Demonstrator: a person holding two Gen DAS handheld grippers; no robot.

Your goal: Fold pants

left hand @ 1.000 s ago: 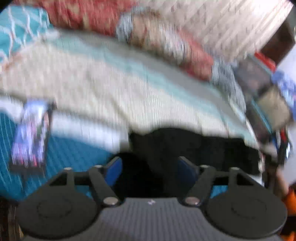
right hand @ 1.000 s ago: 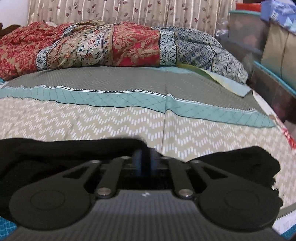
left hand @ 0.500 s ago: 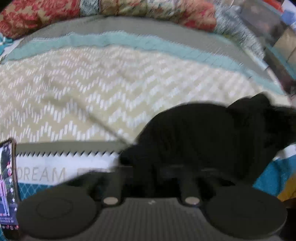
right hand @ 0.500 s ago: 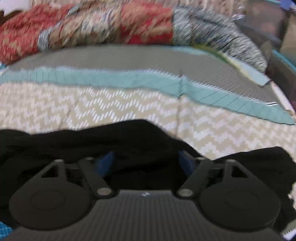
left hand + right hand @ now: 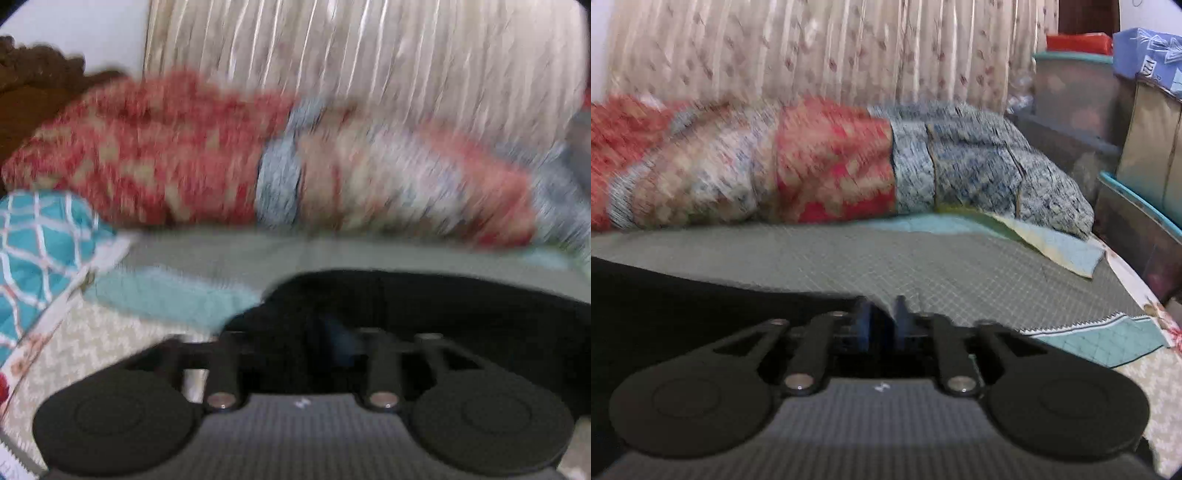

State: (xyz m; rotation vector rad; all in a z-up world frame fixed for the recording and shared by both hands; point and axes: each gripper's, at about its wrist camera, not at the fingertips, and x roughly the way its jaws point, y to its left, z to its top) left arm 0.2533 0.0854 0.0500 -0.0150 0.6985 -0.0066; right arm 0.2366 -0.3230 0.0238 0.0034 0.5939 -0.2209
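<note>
The black pants (image 5: 461, 314) lie bunched right in front of my left gripper (image 5: 332, 332) and cover its fingers. One blue pad shows through the cloth. The jaws stand narrow with cloth between them and are opening. In the right wrist view the pants (image 5: 683, 306) stretch in from the left and end in an edge at my right gripper (image 5: 882, 317). Its two blue pads stand close together on that edge, and these jaws are opening too. Both views are blurred by motion.
The grey and teal bed cover (image 5: 960, 266) runs back to a rolled red and blue quilt (image 5: 831, 166) below a curtain (image 5: 812, 48). Storage boxes (image 5: 1071, 96) are stacked beside the bed at right. A teal pillow (image 5: 33, 236) and a wooden headboard (image 5: 29, 85) sit at left.
Both grippers have swept toward the far side of the bed, pants with them. The left jaws went from wide to narrow on the cloth. The right pads, wide half a second ago, now stand close.
</note>
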